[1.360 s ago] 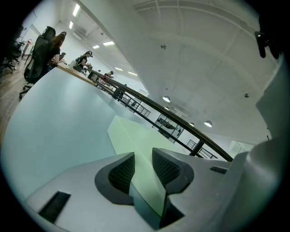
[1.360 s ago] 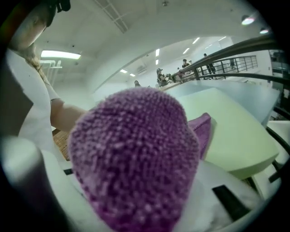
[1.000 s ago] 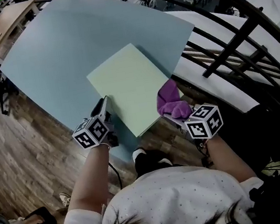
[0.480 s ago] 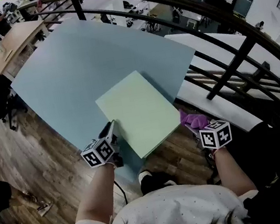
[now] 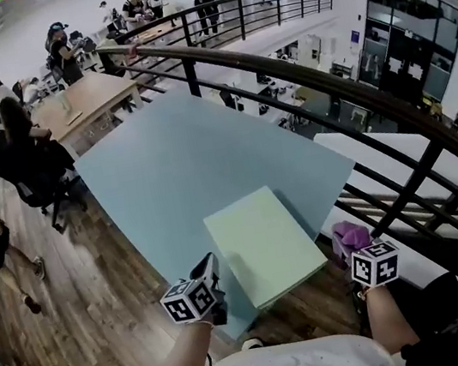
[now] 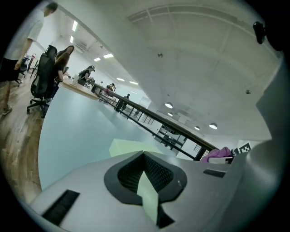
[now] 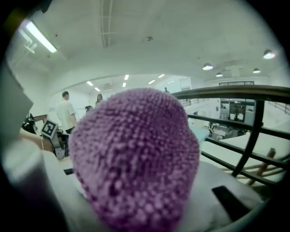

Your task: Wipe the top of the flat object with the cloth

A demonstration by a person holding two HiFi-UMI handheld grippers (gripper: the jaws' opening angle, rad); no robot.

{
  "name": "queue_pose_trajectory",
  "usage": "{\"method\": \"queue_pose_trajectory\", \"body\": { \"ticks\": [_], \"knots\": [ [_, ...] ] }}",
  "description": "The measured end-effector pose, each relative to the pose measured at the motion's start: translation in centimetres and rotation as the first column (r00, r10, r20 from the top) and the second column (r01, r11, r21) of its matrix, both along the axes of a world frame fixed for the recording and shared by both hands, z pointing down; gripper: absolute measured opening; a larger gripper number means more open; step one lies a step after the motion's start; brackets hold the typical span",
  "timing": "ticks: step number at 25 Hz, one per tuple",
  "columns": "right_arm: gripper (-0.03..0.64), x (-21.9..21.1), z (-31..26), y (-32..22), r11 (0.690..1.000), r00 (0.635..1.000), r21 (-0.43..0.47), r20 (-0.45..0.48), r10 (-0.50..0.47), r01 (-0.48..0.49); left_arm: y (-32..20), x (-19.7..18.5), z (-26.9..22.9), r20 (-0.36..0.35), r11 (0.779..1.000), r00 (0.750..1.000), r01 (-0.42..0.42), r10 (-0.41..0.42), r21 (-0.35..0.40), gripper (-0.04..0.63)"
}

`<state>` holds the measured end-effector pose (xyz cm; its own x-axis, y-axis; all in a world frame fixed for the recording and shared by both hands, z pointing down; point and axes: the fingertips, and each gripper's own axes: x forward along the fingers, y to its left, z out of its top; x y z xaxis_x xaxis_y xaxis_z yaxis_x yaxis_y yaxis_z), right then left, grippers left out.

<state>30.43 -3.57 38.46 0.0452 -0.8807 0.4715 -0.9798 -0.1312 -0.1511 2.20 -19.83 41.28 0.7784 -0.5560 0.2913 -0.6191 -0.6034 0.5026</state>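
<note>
A pale green flat object (image 5: 263, 241) is laid on the near right part of a light blue table (image 5: 173, 161). The left gripper (image 5: 209, 267) is held just beside the object's near left edge. Its jaws have just been closing and are now brought together, with nothing gripped between them. The right gripper (image 5: 354, 245) is held off the table, right of the object's near corner, and is clamped on a bunched purple cloth (image 5: 349, 235).

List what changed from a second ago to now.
The right gripper, shut on the purple cloth, carried it off the green board to the right, past the table edge. The left gripper left the board's left edge, jaws just closed, a green sliver between. Board unmoved.
</note>
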Motion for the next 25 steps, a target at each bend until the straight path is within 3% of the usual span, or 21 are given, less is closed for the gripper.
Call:
{"method": "queue_pose_trajectory", "body": {
  "ticks": [3,6,9,13,25],
  "knots": [
    [0.037,-2.4,-5.2,-1.6,0.984,0.995,0.152,0.016,-0.095,0.091,2.0,0.1,-5.4,-0.078,0.996,0.997,-0.016,0.023,0.083,0.000],
    [0.037,-5.0,-9.0,-2.3,0.950,0.980,0.241,-0.044,-0.192,0.197,3.7,0.1,-9.9,-0.127,0.985,0.991,-0.018,0.040,0.171,0.000],
    [0.037,-6.8,-11.5,-1.8,0.923,0.956,0.254,-0.128,-0.264,0.289,5.4,-0.5,-13.7,-0.164,0.966,0.986,0.026,0.017,0.257,0.000],
    [0.034,-8.5,-12.5,-0.3,0.902,0.930,0.240,-0.180,-0.321,0.358,7.9,-1.1,-16.3,-0.113,0.930,0.994,0.049,-0.008,0.364,0.000],
    [0.034,-9.3,-8.8,5.6,0.902,0.928,0.223,-0.129,-0.349,0.370,17.0,-4.0,-13.8,-0.121,0.935,0.990,0.106,-0.068,0.338,0.000]
  ]
}}
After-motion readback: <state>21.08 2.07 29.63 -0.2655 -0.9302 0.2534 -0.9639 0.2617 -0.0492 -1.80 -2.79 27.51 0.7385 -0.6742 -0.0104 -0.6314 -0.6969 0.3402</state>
